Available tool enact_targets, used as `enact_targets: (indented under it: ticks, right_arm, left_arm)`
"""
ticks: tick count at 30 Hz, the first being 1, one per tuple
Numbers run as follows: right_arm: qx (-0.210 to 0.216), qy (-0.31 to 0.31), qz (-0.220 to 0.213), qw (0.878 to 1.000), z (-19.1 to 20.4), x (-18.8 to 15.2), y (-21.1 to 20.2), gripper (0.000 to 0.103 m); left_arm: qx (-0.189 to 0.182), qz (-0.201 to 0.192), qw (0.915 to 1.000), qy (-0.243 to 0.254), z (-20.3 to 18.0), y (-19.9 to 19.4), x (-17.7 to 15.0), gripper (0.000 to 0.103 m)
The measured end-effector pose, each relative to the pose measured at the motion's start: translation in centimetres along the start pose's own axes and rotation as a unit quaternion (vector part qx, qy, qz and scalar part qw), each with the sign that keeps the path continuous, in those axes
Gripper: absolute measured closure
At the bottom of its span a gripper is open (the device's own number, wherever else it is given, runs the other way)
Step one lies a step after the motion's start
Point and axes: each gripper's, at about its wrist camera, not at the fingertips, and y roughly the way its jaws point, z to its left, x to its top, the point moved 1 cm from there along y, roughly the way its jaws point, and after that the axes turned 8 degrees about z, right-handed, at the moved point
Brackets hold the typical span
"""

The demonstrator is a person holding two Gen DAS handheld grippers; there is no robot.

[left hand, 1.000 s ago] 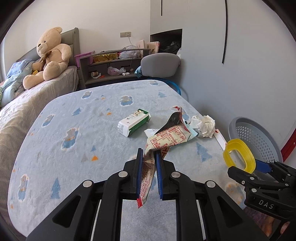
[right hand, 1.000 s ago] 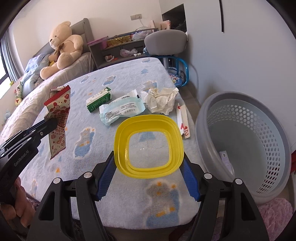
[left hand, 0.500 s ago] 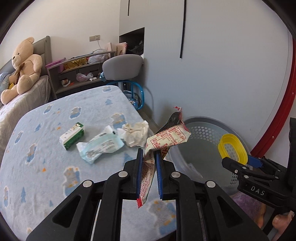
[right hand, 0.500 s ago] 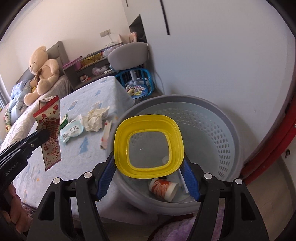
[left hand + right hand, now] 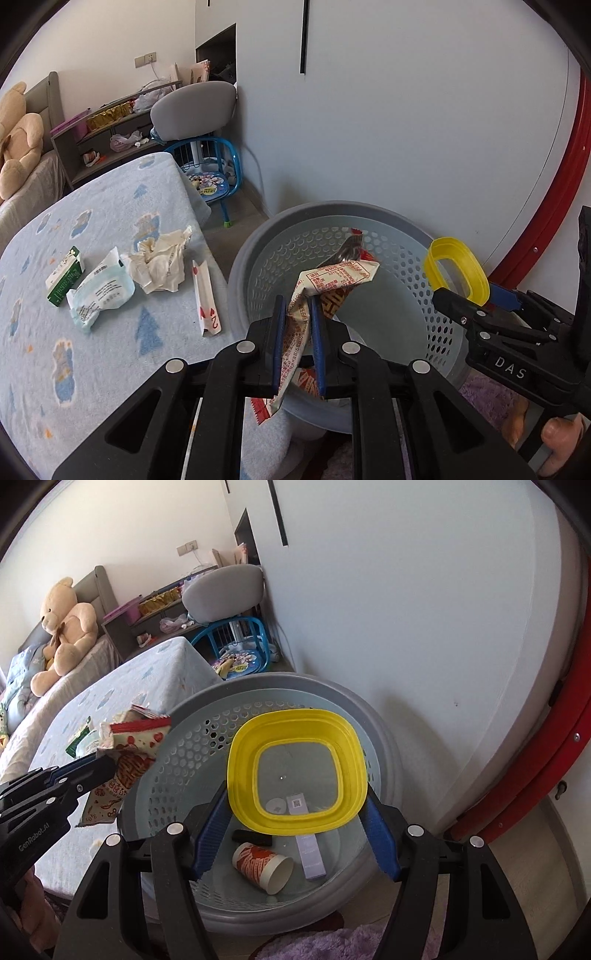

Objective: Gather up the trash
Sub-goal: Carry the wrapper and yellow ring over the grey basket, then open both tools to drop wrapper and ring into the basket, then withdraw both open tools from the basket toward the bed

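A crumpled snack wrapper (image 5: 325,284) is pinched between the nearly closed blue pads of the left gripper (image 5: 298,325), its printed end sticking up past the fingertips over the grey perforated basket (image 5: 258,251). A yellow-rimmed plastic lid (image 5: 297,771) is clamped edge to edge by the widely spread right gripper (image 5: 295,808), held above the basket's opening. Below that lid, a paper cup (image 5: 264,866), a slim box (image 5: 310,853) and a dark bar are seen on the basket floor. To the left of the left gripper, a crumpled tissue (image 5: 160,266), a wipes pack (image 5: 99,290), a small carton (image 5: 62,278) and a chopstick sleeve (image 5: 205,299) lie on the blue blanket (image 5: 92,369).
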Motion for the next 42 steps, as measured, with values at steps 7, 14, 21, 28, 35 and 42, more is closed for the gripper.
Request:
enact_targets:
  ticks: [7, 14, 21, 28, 35, 42]
  right_arm:
    - [0.012, -0.002, 0.009, 1.000, -0.6, 0.4, 1.3, 0.037]
    - [0.016, 0.006, 0.006, 1.000, -1.0, 0.4, 1.4, 0.035]
    - [0.020, 0.010, 0.000, 1.000, -1.1, 0.4, 1.2, 0.029]
    - [0.017, 0.004, -0.003, 1.000, -0.9, 0.3, 1.1, 0.027]
    - [0.015, -0.001, -0.005, 1.000, -0.7, 0.2, 1.1, 0.024]
    - [0.016, -0.006, -0.014, 1.000, -0.4, 0.2, 0.8, 0.020]
  left_arm:
    - [0.000, 0.016, 0.9999, 0.005, -1.1, 2.0, 0.6, 0.089]
    - [0.001, 0.016, 0.9999, 0.005, -1.7, 2.2, 1.0, 0.089]
    - [0.009, 0.011, 0.9999, -0.004, -1.3, 1.9, 1.1, 0.060]
    - [0.024, 0.003, 0.9996, -0.014, -1.0, 1.3, 0.9, 0.050]
    - [0.035, -0.002, 0.9991, -0.024, -0.6, 0.9, 0.6, 0.044]
    - [0.046, -0.012, 0.9984, -0.030, 0.1, 0.2, 0.3, 0.038]
